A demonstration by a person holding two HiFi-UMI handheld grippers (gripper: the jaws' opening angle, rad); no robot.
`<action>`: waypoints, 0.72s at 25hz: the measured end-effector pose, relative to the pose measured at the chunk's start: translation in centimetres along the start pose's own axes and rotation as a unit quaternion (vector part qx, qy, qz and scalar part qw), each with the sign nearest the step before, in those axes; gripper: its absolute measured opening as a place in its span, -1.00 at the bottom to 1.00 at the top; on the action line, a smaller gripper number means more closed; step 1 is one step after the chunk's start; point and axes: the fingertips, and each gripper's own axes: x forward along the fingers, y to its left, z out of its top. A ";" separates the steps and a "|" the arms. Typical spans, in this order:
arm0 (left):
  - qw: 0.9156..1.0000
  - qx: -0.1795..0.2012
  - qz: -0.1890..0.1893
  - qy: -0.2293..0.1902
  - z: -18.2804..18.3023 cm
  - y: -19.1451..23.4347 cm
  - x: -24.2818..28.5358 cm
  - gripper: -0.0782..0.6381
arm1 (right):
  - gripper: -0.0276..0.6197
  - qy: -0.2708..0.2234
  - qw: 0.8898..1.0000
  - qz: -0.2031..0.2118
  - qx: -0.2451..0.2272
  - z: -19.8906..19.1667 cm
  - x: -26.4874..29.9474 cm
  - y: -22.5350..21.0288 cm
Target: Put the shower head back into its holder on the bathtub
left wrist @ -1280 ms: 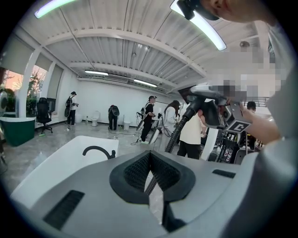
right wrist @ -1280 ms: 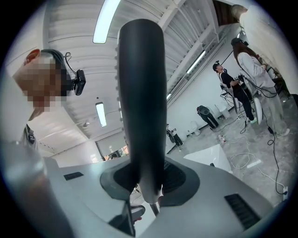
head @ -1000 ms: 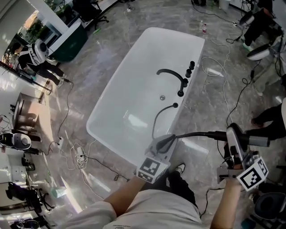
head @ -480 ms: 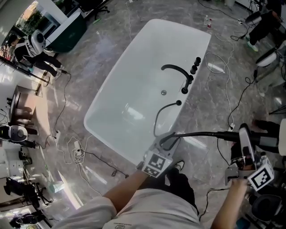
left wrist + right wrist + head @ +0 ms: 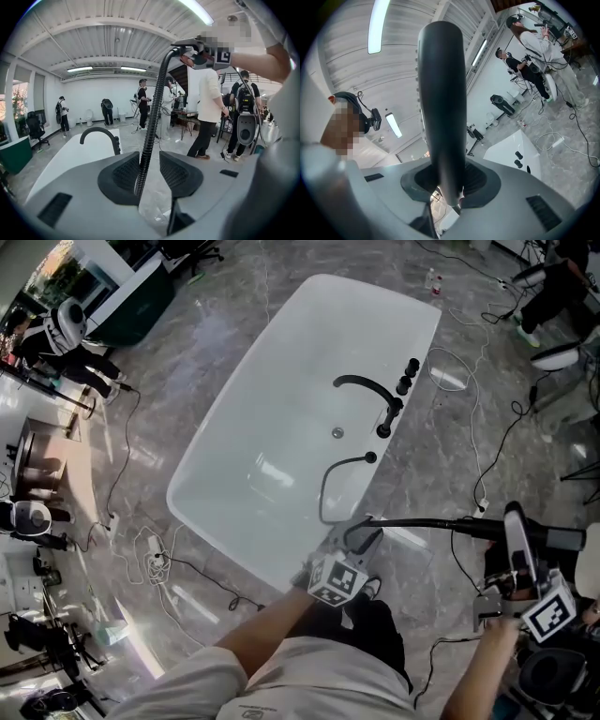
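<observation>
Grey marble floor (image 5: 187, 362), white bathtub (image 5: 272, 409); left gripper (image 5: 151, 163) jaws opening, hose (image 5: 153, 119) between; right gripper (image 5: 450, 182) clamped on shower head (image 5: 441, 103).

white bathtub (image 5: 281, 381), black faucet (image 5: 366, 382), black ribbed hose (image 5: 412, 520), grey marbled floor (image 5: 169, 352).
</observation>
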 end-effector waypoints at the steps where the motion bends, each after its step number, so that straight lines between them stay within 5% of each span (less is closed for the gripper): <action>1: 1.000 0.007 0.001 0.002 -0.1 0.3 0.3 -0.44 | -0.56 -0.001 1.000 0.001 0.001 0.3 0.4 -0.1; 18: 0.986 0.087 0.010 0.142 -11.6 3.2 5.3 -0.43 | -0.56 -0.013 1.000 0.013 0.018 2.2 0.4 -0.6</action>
